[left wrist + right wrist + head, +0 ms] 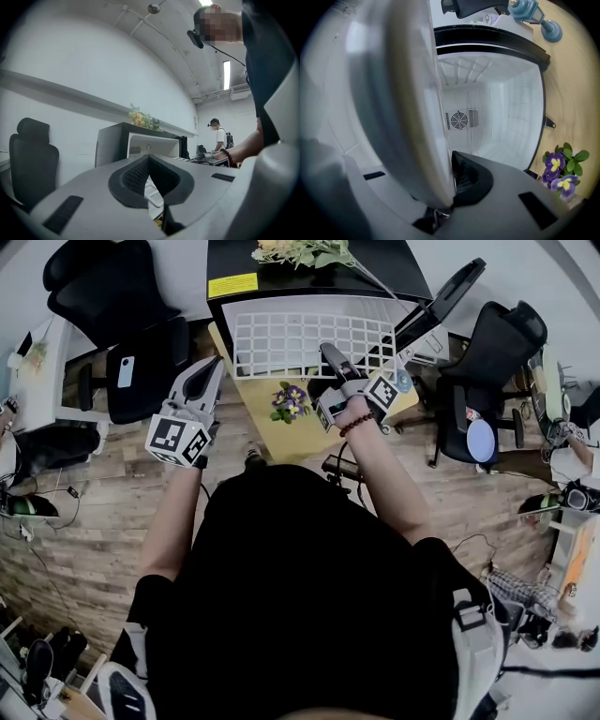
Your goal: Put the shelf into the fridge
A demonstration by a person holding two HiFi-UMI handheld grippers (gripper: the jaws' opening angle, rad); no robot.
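A white wire shelf (pixel 300 338) lies flat in front of the black fridge (pixel 281 273), whose door (pixel 450 292) stands open to the right. My right gripper (pixel 330 354) is shut on the shelf's near right edge. In the right gripper view the shelf (pixel 408 117) fills the left side, pinched at my right gripper (pixel 451 168), with the white fridge interior (pixel 497 117) and its fan grille straight beyond. My left gripper (pixel 208 371) hovers just left of the shelf, shut on nothing. In the left gripper view my left gripper (pixel 152 180) points past the fridge (pixel 112 145).
The fridge stands on a yellow table (pixel 258 418) beside a pot of purple flowers (pixel 289 401), also in the right gripper view as purple flowers (pixel 560 171). A bouquet (pixel 300 251) lies on the fridge top. Black office chairs (pixel 122 324) (pixel 487 352) flank the table. Another person (pixel 218 136) stands far off.
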